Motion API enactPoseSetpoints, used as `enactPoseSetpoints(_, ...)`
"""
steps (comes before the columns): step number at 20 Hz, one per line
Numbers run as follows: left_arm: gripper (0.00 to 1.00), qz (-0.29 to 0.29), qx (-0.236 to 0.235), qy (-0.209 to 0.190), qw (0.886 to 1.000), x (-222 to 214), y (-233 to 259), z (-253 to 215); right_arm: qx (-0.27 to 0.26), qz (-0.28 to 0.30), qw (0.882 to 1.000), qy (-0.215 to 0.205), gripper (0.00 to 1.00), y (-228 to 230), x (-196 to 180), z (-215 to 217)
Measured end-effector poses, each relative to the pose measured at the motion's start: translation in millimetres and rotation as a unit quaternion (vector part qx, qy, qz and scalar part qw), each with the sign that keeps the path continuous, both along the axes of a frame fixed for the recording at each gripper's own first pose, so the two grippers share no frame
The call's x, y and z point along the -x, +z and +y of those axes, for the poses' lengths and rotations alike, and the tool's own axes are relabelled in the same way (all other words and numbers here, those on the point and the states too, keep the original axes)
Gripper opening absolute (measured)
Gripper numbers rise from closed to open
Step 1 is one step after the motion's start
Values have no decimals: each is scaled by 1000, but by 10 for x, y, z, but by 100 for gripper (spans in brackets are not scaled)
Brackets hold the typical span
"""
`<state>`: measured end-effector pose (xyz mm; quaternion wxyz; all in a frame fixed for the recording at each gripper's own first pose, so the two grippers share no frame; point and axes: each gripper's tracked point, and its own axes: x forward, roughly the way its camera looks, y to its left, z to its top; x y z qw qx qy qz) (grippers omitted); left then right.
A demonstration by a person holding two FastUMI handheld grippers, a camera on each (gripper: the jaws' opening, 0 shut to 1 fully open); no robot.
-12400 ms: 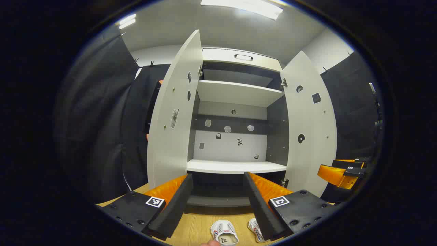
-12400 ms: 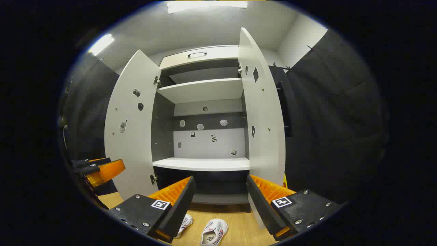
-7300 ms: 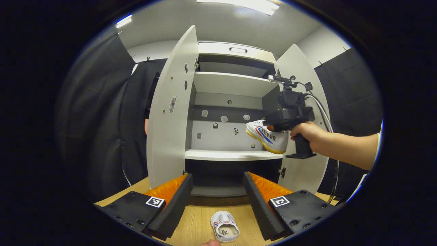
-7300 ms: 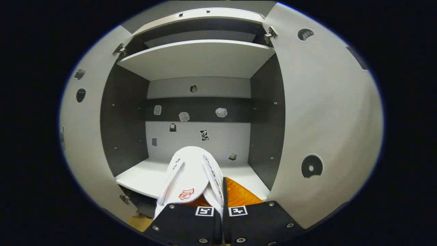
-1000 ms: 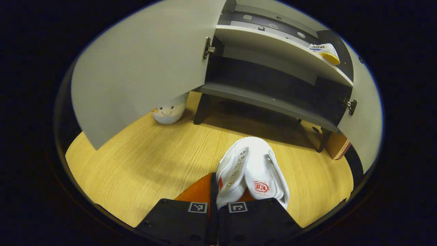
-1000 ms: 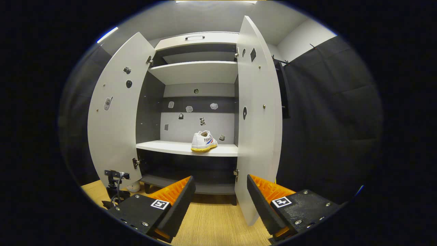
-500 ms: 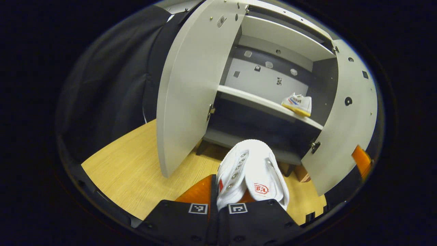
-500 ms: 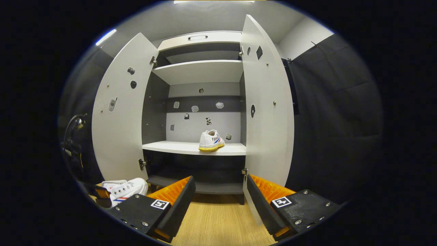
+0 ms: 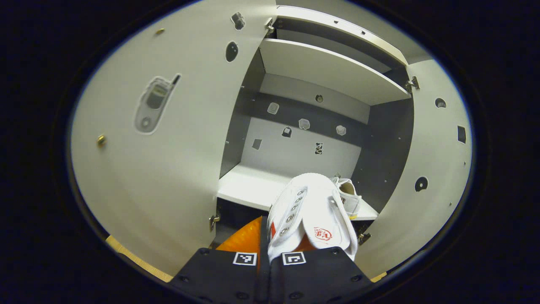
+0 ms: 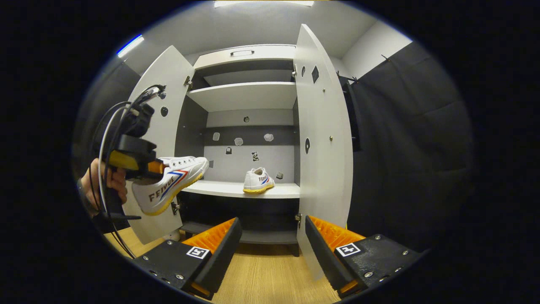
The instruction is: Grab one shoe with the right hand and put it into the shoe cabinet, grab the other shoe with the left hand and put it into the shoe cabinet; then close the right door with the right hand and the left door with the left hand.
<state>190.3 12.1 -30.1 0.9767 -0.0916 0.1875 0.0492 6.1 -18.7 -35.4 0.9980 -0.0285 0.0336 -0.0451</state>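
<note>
My left gripper (image 9: pixel 266 228) is shut on the heel of a white shoe (image 9: pixel 310 207), toe pointing at the cabinet's middle shelf (image 9: pixel 244 188). In the right gripper view that same shoe (image 10: pixel 168 185) hangs in the air just left of the shelf (image 10: pixel 228 190), with the left gripper (image 10: pixel 139 162) and a hand (image 10: pixel 99 185) behind it. The other white shoe (image 10: pixel 257 180) stands on the shelf's right part, also seen past the held shoe's toe (image 9: pixel 349 198). My right gripper (image 10: pixel 271 222) is open, low before the cabinet, holding nothing. Both doors, left (image 9: pixel 160 147) and right (image 10: pixel 322 160), stand open.
A wooden floor (image 10: pixel 261 278) lies in front of the cabinet. An upper shelf (image 10: pixel 249 95) sits above the middle one. Black cloth (image 10: pixel 400 147) hangs to the right of the right door. The right door's lower edge stands close to my right gripper's right finger.
My left gripper has lifted the second shoe off the floor and carried it up to the middle shelf's height, between the open doors. My right gripper has stayed open and low.
</note>
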Motion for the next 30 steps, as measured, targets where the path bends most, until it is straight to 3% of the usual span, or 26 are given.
enactPoseSetpoints(4, 8, 19, -24, -6, 1000, -802, -6, -8, 3, -2, 1000, -1, 93, 15, 50, 13)
enactPoseSetpoints(11, 8, 124, -45, 5, 991, -1759, -717, -52, 10, 10, 1000, 6, 93, -39, 76, 25)
enactPoseSetpoints(17, 8, 181, -58, 24, 981, -2043, -1144, 10, 4, 17, 1000, -7, 93, -99, 79, -81)
enactPoseSetpoints(23, 10, 190, -74, 11, 979, -2040, -1151, 23, -11, 21, 1000, -11, 93, -142, 35, -136)
enactPoseSetpoints(27, 24, 197, -95, 19, 976, -2012, -1117, 115, -10, 17, 1000, -8, 93, -117, 9, -134)
enactPoseSetpoints(28, 42, 199, -95, 19, 975, -1981, -1084, 106, -10, 17, 1000, -8, 89, -122, 5, -132)
enactPoseSetpoints(30, 63, 199, -100, 22, 975, -1936, -1038, 149, -14, 18, 1000, -4, 93, -129, -10, -109)
